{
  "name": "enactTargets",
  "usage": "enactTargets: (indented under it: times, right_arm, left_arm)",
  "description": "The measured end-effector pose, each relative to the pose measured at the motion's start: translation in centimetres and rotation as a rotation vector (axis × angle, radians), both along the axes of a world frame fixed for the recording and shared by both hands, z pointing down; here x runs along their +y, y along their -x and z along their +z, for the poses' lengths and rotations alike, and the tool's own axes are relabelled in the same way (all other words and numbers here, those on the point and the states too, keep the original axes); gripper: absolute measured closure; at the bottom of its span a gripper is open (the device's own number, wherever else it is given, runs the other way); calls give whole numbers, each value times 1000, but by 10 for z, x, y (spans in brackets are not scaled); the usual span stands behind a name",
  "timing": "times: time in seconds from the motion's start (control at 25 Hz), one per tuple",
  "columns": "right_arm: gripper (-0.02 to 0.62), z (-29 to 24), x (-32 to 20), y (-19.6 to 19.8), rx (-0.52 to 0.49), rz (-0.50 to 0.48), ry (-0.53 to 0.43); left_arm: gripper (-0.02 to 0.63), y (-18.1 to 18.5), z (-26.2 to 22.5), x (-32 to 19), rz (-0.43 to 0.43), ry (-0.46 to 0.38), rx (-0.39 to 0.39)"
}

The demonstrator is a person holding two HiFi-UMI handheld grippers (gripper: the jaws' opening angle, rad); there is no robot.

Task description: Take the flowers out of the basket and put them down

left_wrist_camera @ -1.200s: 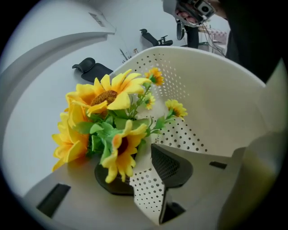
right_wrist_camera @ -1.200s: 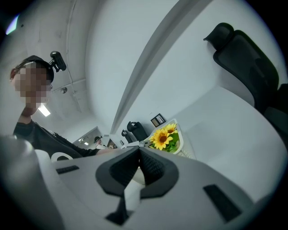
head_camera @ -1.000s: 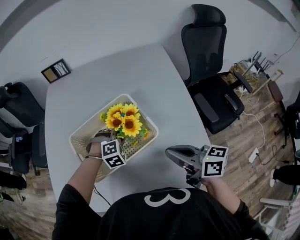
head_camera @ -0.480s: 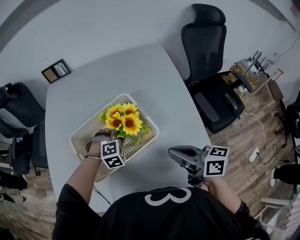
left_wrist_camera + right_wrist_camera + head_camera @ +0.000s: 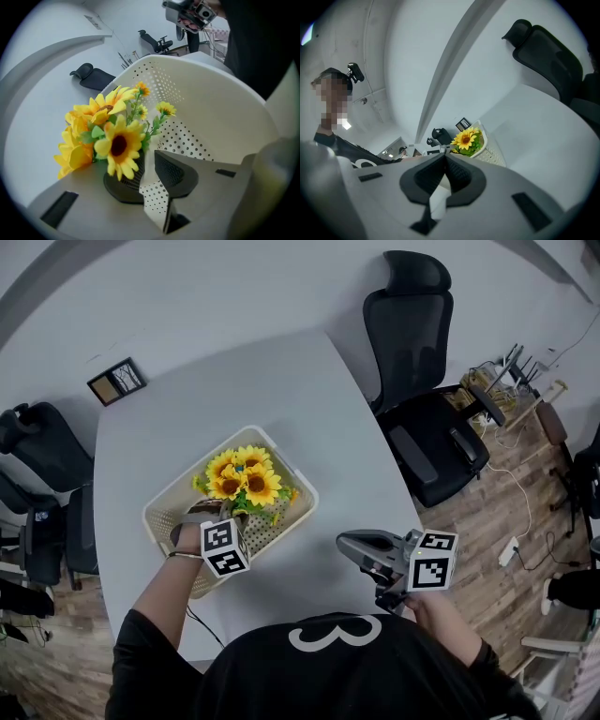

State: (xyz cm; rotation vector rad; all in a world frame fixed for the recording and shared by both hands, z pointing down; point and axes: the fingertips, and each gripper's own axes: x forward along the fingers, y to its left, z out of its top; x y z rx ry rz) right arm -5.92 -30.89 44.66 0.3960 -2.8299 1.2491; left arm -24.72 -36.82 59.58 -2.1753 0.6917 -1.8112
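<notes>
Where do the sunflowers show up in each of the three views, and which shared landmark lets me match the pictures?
Head view: sunflowers left of centre, in the upper right part of the basket.
Left gripper view: sunflowers left of centre, large and close.
Right gripper view: sunflowers small, just right of centre.
Shared landmark: the cream perforated basket that holds them.

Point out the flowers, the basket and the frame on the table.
flowers (image 5: 262, 486), head view, on the front sunflower's face.
basket (image 5: 169, 496), head view, on its upper-left rim.
frame (image 5: 116, 382), head view, on its middle.
</notes>
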Motion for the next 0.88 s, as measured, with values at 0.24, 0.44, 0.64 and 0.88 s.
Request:
enactTargets:
  times: [0.24, 0.44, 0.64, 0.88]
  right_arm:
    - [586, -5, 8, 1, -3, 1, -10]
    - [586, -12, 16, 0, -8, 5, -34]
    - [586, -17, 27, -2, -13, 16, -53]
    - [586, -24, 47, 3, -17, 17, -79]
  left_arm:
    - [529, 7, -19, 4, -33, -41, -10]
    - [529, 7, -45, 8, -53, -95, -9]
    - [529, 5, -70, 19, -51, -150, -15]
    - [529, -2, -106, 32, -36, -238, -12]
